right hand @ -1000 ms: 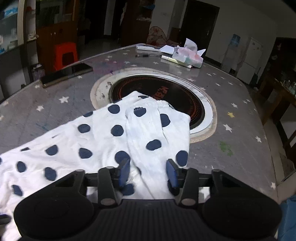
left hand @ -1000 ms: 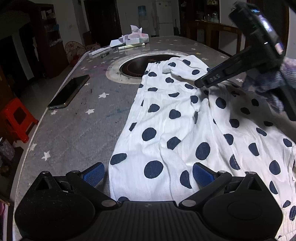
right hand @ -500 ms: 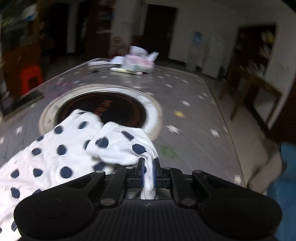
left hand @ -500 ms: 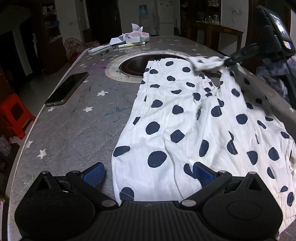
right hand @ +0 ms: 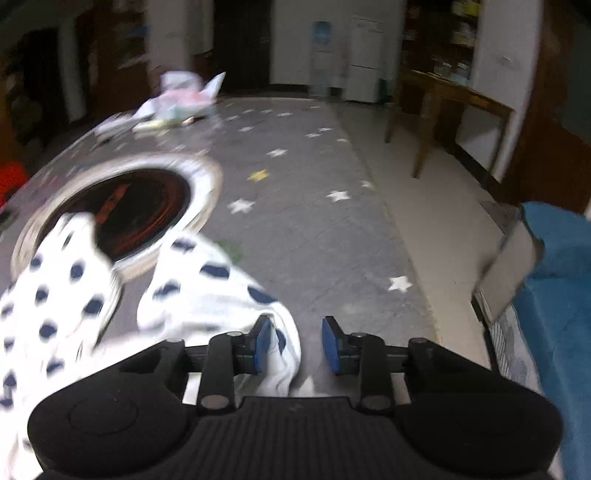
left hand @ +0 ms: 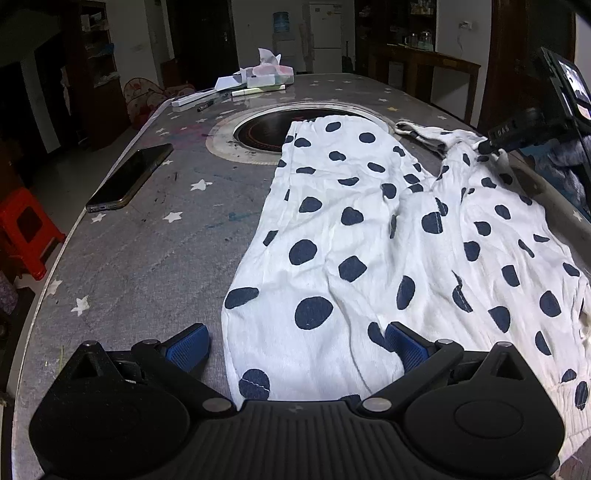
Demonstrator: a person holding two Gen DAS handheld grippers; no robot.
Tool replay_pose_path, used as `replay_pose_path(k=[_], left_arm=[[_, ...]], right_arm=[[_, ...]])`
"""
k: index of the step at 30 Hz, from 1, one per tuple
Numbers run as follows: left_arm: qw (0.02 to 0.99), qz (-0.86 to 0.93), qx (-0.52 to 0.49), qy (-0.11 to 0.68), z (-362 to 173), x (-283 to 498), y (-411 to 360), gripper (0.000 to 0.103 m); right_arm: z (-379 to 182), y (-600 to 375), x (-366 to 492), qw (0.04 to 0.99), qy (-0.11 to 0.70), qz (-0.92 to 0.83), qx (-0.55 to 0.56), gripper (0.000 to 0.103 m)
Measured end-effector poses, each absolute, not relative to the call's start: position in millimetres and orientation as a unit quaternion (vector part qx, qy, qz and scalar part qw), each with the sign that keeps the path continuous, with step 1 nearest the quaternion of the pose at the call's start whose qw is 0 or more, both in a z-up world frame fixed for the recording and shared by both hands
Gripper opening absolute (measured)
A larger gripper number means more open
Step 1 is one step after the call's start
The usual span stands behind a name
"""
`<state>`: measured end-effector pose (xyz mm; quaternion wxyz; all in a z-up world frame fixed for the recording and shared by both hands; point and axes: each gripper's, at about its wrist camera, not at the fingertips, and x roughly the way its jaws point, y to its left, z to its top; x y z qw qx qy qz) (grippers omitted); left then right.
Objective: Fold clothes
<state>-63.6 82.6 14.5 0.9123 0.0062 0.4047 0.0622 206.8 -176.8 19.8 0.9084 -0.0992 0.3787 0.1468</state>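
Two grippers work a white, navy-dotted garment spread over the starry grey table, its far end lapping the round black hotplate. Left gripper hovers wide open over the near hem, pads off the cloth. Right gripper has just been opening; the corner lies loose between its blue pads, unpinched.

place: home dining room | evidence: hotpot table, fridge, water dispenser
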Motion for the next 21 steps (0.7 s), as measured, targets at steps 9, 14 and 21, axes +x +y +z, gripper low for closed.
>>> replay_pose_path(k=[9,14,21], left_arm=[[0.912,0.045,-0.003,0.409,14,-81,84,0.103],[0.911,0.037,0.000,0.412,15,-91,82,0.103],[0.910,0.031,0.001,0.413,15,-97,83,0.103]], right_arm=[[21,-132,194,0.894,0.333,0.203,-0.220,0.056],[28,-122,230,0.905,0.331,0.183,-0.194,0.058],[40,-145,267,0.926,0.337,0.098,-0.136,0.058]])
